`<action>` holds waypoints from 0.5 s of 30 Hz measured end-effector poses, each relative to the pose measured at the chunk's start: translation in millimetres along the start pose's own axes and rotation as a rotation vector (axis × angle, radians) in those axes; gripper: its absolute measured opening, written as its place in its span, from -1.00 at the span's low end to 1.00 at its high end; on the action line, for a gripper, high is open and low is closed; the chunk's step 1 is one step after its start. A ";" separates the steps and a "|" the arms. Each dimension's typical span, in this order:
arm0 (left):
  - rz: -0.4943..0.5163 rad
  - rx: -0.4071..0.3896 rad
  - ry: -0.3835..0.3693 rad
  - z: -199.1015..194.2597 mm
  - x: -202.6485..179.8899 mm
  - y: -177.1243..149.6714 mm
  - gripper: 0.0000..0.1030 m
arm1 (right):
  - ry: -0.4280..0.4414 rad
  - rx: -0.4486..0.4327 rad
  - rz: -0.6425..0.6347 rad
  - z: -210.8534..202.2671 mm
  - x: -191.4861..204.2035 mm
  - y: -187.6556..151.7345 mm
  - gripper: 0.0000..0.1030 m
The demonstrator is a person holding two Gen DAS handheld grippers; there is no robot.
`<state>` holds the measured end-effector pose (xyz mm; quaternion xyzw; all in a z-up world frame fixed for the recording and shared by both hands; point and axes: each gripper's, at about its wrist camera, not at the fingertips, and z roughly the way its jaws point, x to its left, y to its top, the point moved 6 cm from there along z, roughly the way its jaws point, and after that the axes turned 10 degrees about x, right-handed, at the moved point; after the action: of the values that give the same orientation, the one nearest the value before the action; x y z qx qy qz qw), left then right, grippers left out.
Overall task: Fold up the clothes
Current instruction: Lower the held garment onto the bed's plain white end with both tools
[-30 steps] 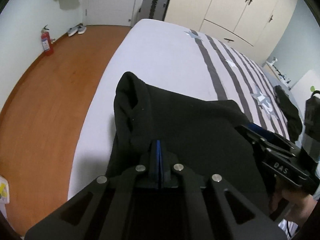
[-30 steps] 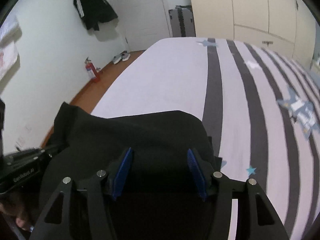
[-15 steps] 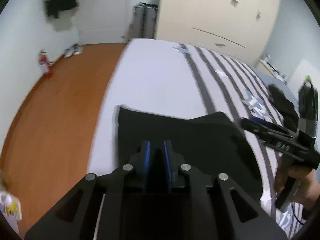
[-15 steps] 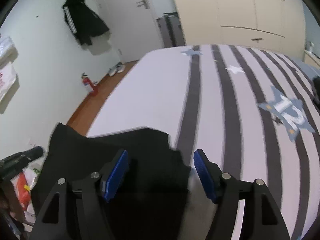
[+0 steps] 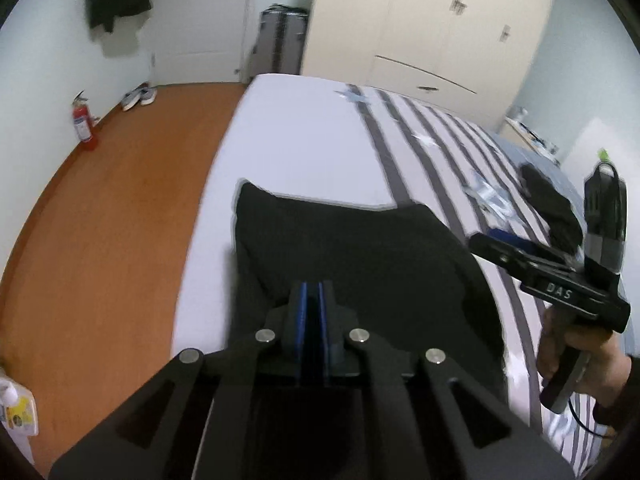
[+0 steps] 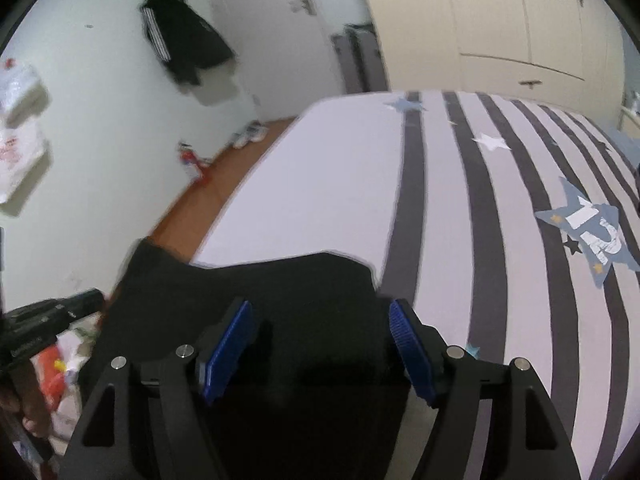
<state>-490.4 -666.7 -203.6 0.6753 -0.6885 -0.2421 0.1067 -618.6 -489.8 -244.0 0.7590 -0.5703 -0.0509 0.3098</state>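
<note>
On the bed, near corner: a black garment (image 5: 360, 252) is laid flat on the white part of the striped bedcover (image 5: 304, 140), its left edge close to the mattress edge above the wooden floor (image 5: 112, 216).
Left gripper (image 5: 313, 300): the blue pads are seen pressed nearly together above the garment; nothing is seen caught between them.
Right gripper (image 6: 320, 332): jaws are spread wide with the garment lying below the gap; the pads (image 6: 230, 336) are not pressed on the cloth. It is gripped by a hand (image 5: 576, 352) in the left view.
Around the bed: a second dark piece of clothing (image 5: 552, 208) is seen further along the stripes, well apart from the garment.
Counted: one red fire extinguisher (image 5: 82, 124) by the wall, one pair of shoes (image 5: 138, 96) near the door (image 5: 196, 16), one dark jacket (image 6: 182, 40) hung on the wall, one suitcase (image 5: 282, 40) beside the wardrobe (image 5: 432, 24).
Obstructions: nothing is laid on the garment itself.
Open room: a wide bare stretch of bedcover is left beyond the garment's far edge; to the right the grey stripes begin just beside its corner.
Bags (image 6: 20, 128): two white ones are hung on the left wall.
</note>
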 end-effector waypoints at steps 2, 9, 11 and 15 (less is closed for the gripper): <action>0.008 0.003 -0.007 1.1 -11.0 -16.2 -0.93 | 0.012 -0.029 -0.053 -18.0 19.4 -19.7 0.30; -0.103 0.093 0.007 34.4 7.7 -50.5 -0.87 | -0.033 0.058 -0.115 7.8 48.9 -82.0 0.30; -0.123 0.099 -0.011 36.4 11.6 -54.3 -0.87 | -0.049 0.054 -0.146 15.7 44.6 -86.2 0.30; -0.142 0.099 0.015 21.5 13.2 -58.8 -0.96 | -0.018 0.077 -0.110 14.2 33.0 -85.2 0.30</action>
<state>-449.9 -673.9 -252.6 0.7285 -0.6493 -0.2099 0.0609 -542.3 -511.8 -291.4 0.8001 -0.5322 -0.0529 0.2719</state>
